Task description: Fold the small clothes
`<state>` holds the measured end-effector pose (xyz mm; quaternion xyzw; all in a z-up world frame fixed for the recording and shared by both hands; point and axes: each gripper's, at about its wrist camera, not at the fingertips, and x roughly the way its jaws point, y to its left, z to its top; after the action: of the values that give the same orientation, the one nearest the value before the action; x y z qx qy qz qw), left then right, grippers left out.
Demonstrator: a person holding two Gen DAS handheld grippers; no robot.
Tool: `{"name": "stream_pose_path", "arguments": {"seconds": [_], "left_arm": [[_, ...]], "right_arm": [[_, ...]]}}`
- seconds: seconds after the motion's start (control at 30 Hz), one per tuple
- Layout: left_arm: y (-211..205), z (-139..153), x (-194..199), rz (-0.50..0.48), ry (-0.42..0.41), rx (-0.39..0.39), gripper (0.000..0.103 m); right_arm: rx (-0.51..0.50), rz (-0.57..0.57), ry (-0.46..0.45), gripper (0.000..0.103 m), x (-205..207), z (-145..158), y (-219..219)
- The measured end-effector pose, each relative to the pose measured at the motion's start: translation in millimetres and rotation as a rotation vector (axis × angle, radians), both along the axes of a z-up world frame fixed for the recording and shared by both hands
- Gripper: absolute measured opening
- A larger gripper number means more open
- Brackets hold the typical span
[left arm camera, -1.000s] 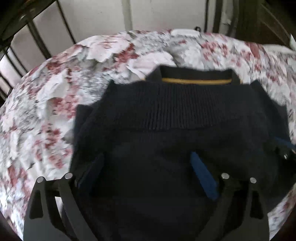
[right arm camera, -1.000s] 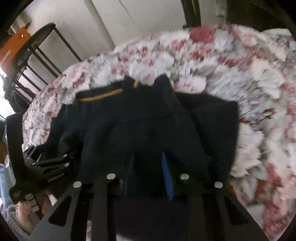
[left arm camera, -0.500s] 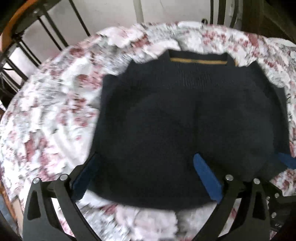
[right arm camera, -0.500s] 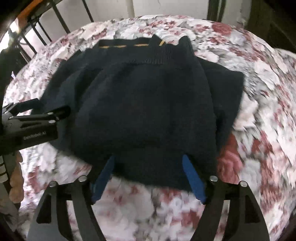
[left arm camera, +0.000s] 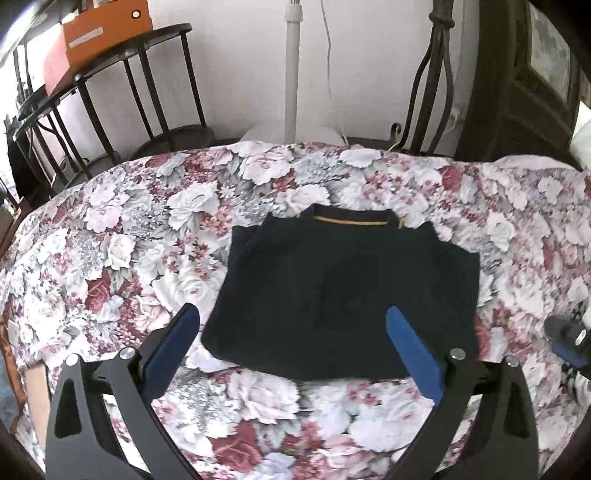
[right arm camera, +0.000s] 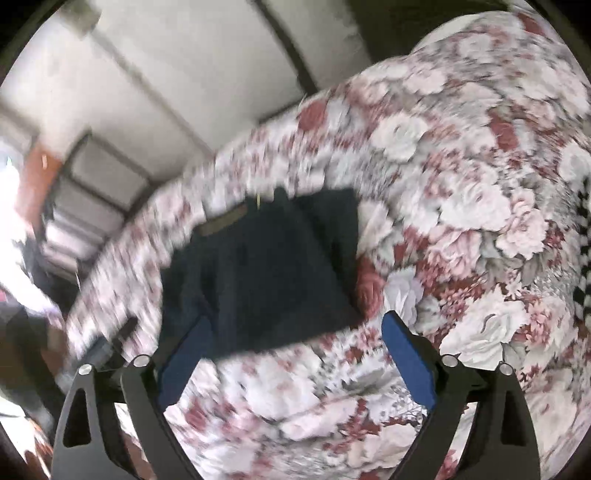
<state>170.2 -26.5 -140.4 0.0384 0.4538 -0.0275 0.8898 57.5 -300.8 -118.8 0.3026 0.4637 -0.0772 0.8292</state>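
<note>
A dark navy knit sweater (left arm camera: 343, 295) lies folded on the floral bedspread (left arm camera: 122, 258), its collar with a yellow stripe (left arm camera: 351, 220) at the far edge. My left gripper (left arm camera: 291, 325) is open and empty, held above the sweater's near edge. My right gripper (right arm camera: 295, 332) is open and empty, also back from the sweater (right arm camera: 266, 273), whose view is blurred by motion. The right gripper's tip shows in the left wrist view at the right edge (left arm camera: 569, 339).
A black metal shelf (left arm camera: 110, 92) with an orange box (left arm camera: 103, 33) stands behind the bed at the left. A white fan pole (left arm camera: 293, 66) and dark metal bed frame (left arm camera: 436, 74) stand at the back. A checkered cloth (right arm camera: 583, 258) lies at the right.
Both grippers let go of the sweater and pulled back and up from it. The sweater now lies folded flat on the bed. The right gripper is swinging to the right.
</note>
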Motion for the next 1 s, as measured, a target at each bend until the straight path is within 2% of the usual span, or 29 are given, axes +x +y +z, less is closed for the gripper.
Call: {"name": "stream_pose_path", "arguments": {"seconds": [0.1, 0.23, 0.37, 0.43, 0.5, 0.53, 0.63, 0.7, 0.73, 0.77, 0.8, 0.83, 0.9, 0.97, 1.0], "left_arm": [[-4, -7, 3, 0.023, 0.007, 0.012, 0.099], [0, -32, 20, 0.065, 0.083, 0.007, 0.099], [15, -60, 47, 0.128, 0.152, 0.011, 0.099], [29, -79, 62, 0.176, 0.227, -0.037, 0.099], [40, -98, 77, 0.212, 0.301, -0.097, 0.098], [43, -103, 81, 0.22, 0.31, -0.105, 0.098], [47, -115, 95, 0.244, 0.323, -0.041, 0.098], [47, -121, 103, 0.247, 0.335, -0.026, 0.098], [46, -124, 106, 0.247, 0.343, -0.022, 0.098], [45, -127, 108, 0.246, 0.351, -0.012, 0.098], [41, -134, 110, 0.241, 0.368, 0.028, 0.098], [37, -141, 111, 0.231, 0.389, 0.068, 0.098], [31, -152, 108, 0.217, 0.415, 0.112, 0.099], [29, -140, 103, 0.223, 0.378, 0.082, 0.098], [25, -130, 101, 0.197, 0.349, 0.032, 0.098]], "right_arm": [[0.053, -0.096, -0.031, 0.095, 8, -4, -6], [0.142, -0.18, -0.058, 0.095, 19, -32, -7], [0.19, -0.072, -0.107, 0.095, 51, -46, 11], [0.263, 0.029, -0.155, 0.092, 72, -52, 22], [0.377, 0.08, -0.173, 0.088, 93, -66, 28], [0.427, 0.083, -0.18, 0.088, 102, -75, 28], [0.536, 0.037, -0.165, 0.087, 121, -99, 20], [0.622, 0.01, -0.149, 0.087, 135, -118, 11], [0.62, -0.004, -0.122, 0.087, 139, -125, 9], [0.58, -0.04, -0.044, 0.087, 145, -138, 4], [0.538, -0.069, 0.023, 0.084, 146, -149, 1], [0.54, -0.084, 0.046, 0.081, 147, -160, -3], [0.562, -0.119, 0.045, 0.079, 145, -161, -5], [0.527, -0.08, 0.008, 0.08, 147, -141, 5], [0.524, -0.011, -0.042, 0.08, 152, -126, 17]]}}
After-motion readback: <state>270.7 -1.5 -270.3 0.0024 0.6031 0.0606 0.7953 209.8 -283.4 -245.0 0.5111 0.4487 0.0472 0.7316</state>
